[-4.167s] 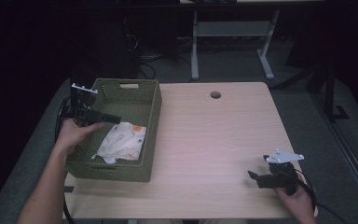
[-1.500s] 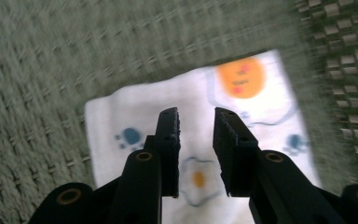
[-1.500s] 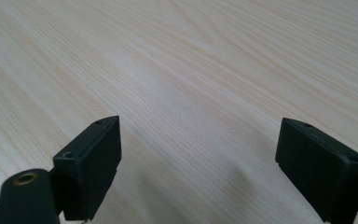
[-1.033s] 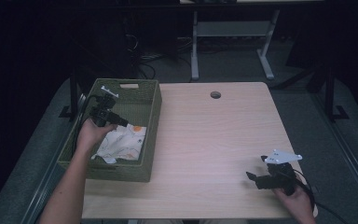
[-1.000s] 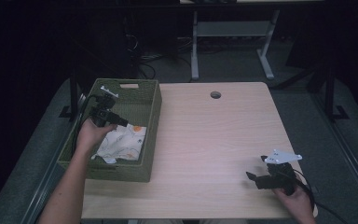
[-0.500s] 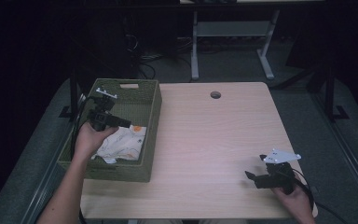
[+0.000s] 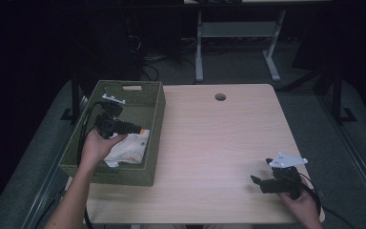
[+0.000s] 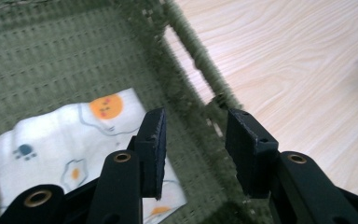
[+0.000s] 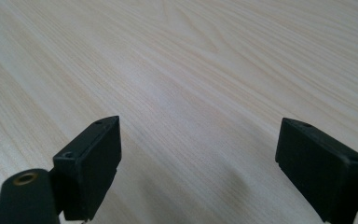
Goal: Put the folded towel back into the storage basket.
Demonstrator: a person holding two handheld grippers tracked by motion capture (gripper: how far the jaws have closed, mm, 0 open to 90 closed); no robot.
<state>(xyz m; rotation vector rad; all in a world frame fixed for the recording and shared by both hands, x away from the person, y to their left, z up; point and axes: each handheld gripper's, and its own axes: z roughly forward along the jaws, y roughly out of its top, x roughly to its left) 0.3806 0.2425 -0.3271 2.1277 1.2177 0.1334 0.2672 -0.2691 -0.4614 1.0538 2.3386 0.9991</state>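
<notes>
A green woven basket [image 7: 156,119] stands on the left part of the wooden table [image 7: 219,143]. A white cloth [image 7: 129,147] printed with fried eggs lies flat on its floor. My left gripper [image 7: 137,129] hangs inside the basket just above the cloth, pointing toward the right wall. In the left gripper view this gripper [image 8: 193,154] is open, nothing between its jaws, with the cloth [image 8: 70,140] to the left and the basket wall [image 8: 191,51] ahead. My right gripper [image 7: 257,181] rests low at the table's near right corner, its [image 9: 198,163] jaws wide open over bare wood.
A round cable hole [image 7: 220,97] sits near the table's far edge. The left hand's black cable [image 7: 82,136] loops over the basket's left wall. Bare tabletop [image 9: 191,56] stretches between the basket and the right hand. Dark floor and desk legs lie beyond.
My left gripper has come a little nearer and lower inside the basket, over the cloth. The right gripper has barely moved.
</notes>
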